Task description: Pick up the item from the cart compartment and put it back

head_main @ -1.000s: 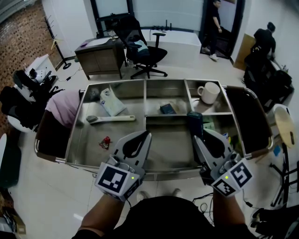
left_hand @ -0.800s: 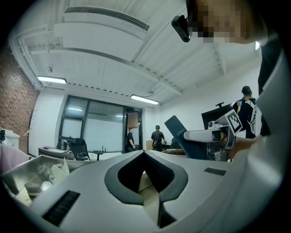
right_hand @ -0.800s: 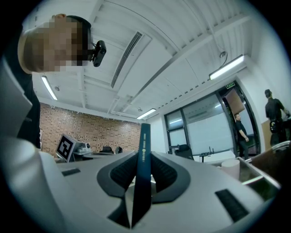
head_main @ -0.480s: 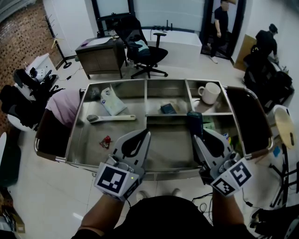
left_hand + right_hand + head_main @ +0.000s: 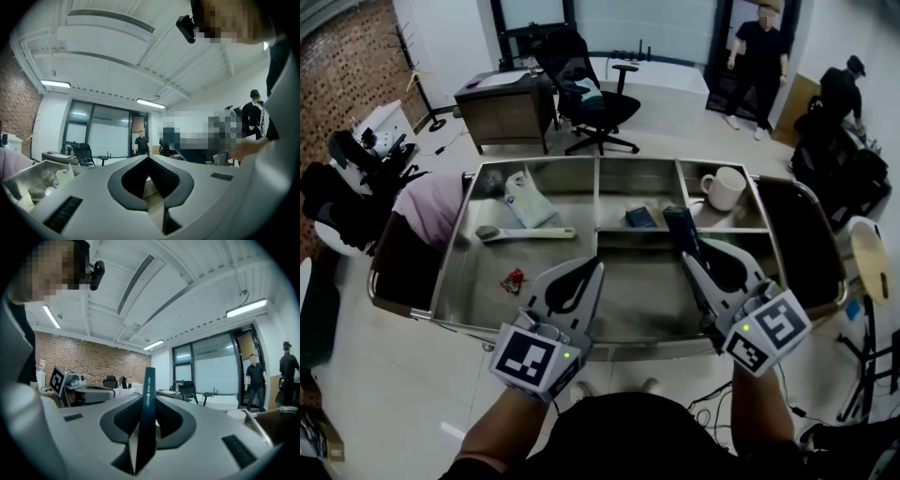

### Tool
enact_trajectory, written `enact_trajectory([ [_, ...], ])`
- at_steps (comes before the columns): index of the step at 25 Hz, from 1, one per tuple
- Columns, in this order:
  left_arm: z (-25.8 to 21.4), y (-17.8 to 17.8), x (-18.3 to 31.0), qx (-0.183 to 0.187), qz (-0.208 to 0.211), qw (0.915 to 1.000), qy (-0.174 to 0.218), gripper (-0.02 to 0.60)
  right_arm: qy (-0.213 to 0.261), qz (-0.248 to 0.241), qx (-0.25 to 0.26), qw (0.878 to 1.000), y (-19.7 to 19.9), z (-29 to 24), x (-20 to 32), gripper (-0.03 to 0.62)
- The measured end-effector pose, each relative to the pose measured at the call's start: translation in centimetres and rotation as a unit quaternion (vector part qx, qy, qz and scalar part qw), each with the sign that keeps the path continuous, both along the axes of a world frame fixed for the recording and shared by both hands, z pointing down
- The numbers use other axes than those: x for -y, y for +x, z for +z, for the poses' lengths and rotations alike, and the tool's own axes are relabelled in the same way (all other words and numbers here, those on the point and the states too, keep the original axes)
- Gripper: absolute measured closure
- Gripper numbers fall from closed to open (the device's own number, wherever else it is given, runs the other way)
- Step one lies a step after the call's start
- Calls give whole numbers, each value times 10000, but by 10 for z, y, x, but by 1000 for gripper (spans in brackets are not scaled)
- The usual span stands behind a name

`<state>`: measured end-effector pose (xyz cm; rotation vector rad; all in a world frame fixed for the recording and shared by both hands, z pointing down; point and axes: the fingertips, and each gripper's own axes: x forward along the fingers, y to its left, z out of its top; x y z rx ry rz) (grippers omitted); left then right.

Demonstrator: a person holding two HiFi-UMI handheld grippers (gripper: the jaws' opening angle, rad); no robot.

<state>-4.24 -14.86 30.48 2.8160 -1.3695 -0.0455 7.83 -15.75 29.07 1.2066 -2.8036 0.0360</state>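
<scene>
The dark teal flat box (image 5: 680, 225) is hanging over the big stainless steel cart (image 5: 459, 253), up off the metal, poking out across the divider between the middle compartments. A pink cloth (image 5: 427, 208) is draping over the cart's left end. The right gripper (image 5: 692, 261) is clamping that box edge-on, jaws partway closed with both pads pressing on its flat sides, so it's standing upright between them. The left gripper (image 5: 592, 269) is hovering over the front of the cart with its jaws pinched together and nothing in them. A white ceramic mug (image 5: 724, 187) is sitting in the back right compartment. In the large left compartment, a white plastic pouch (image 5: 528, 199) is lying near the back, with a white long-handled brush (image 5: 523, 233) lying just in front of it. A small dark blue box (image 5: 639, 217) is resting in the back middle compartment, just left of the held box. A tiny red item (image 5: 514, 279) is lying near the front left; can't tell what it is.
</scene>
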Motion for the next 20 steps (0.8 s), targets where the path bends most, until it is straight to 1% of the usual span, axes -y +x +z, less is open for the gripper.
enact_trajectory([
  [4,3,-2,0,5,-13,10000,-25,581,-96,-118,-445,9989,-11,3,15,494],
  [9,5,-5,0,11,-31,10000,-41,581,-249,-297,-1022,9940,-30,15,34,494],
  [16,4,-9,0,-19,-81,10000,-17,581,-291,-378,-1417,9888,-46,21,53,494],
  [20,5,-9,0,-13,-80,10000,-30,581,-468,-496,-1492,9864,-54,31,59,494],
])
